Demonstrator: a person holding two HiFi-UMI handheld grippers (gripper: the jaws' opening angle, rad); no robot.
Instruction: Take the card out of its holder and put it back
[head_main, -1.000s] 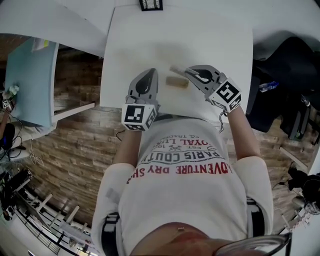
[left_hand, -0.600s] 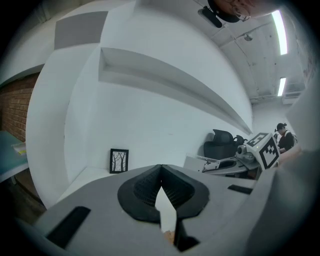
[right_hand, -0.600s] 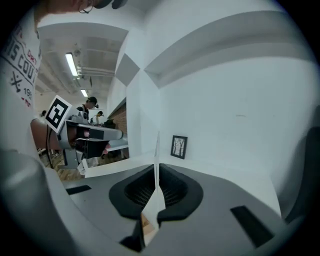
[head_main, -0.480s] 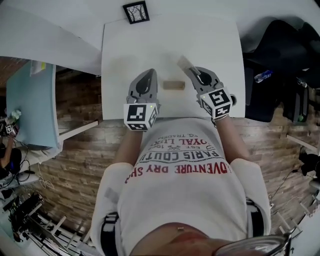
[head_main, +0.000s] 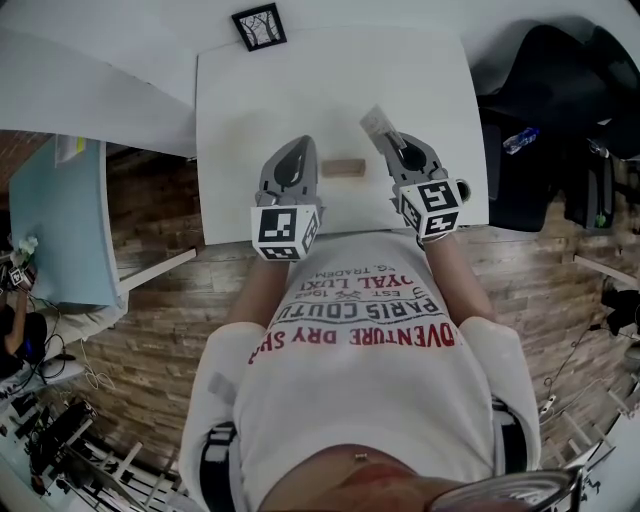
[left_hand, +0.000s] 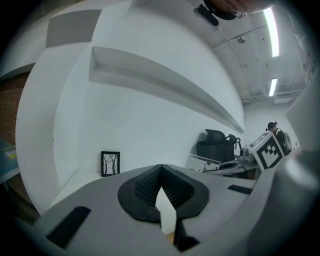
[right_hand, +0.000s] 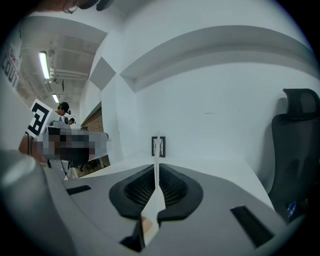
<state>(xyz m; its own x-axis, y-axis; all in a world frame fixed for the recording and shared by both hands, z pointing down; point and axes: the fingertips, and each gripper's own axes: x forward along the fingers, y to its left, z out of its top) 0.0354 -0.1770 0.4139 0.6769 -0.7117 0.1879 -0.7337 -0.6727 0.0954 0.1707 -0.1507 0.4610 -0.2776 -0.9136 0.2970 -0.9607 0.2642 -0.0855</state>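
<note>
Both my sets of jaws are closed, the right gripper (head_main: 391, 141) pinching the card (head_main: 374, 124) clear of its wooden holder (head_main: 343, 167), the left gripper (head_main: 298, 149) empty nearby, so a tilted card could miss the slot and shove the unbraced holder.

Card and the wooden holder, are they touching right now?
Apart. The head view shows the card pinched in the right gripper, with bare table between it and the wooden holder.

the left gripper (left_hand: 160, 170), its jaws closed tip to tip on nothing, points across a white table (left_hand: 82, 179) toward a small framed picture (left_hand: 110, 163) against the wall (left_hand: 150, 115), with a black chair (left_hand: 215, 142) farther right.
</note>
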